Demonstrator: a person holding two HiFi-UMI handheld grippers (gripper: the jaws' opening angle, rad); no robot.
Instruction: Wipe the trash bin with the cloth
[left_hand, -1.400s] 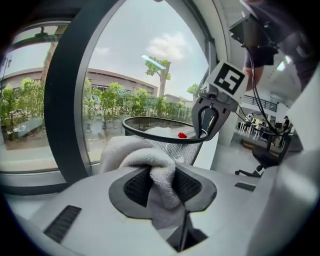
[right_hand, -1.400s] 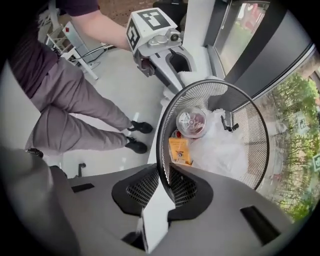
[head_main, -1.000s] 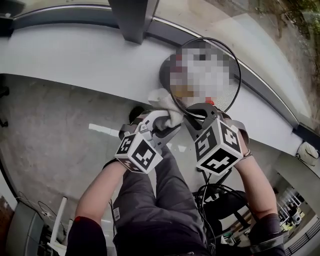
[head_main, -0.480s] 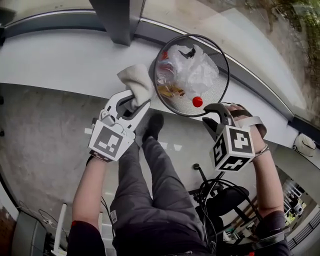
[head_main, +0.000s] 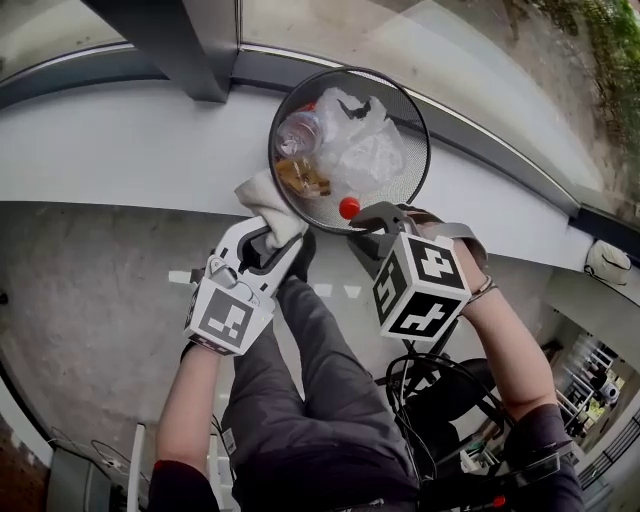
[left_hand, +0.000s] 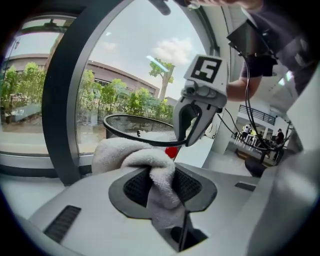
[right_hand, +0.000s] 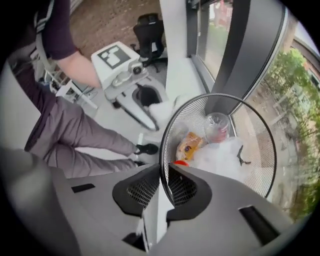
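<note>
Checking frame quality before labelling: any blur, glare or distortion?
Head view: sharp, fisheye bows the ledge. Left gripper view: black vignette, bright sky, cloth crisp. Right gripper view: vignette too, trash bin sharp, no glare.

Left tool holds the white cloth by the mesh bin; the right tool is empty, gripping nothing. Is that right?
Not quite. The right tool is not empty: the right gripper view shows the wire rim of the bin between its jaws, which have just been closing on it. The left tool does hold the white cloth by the bin.
</note>
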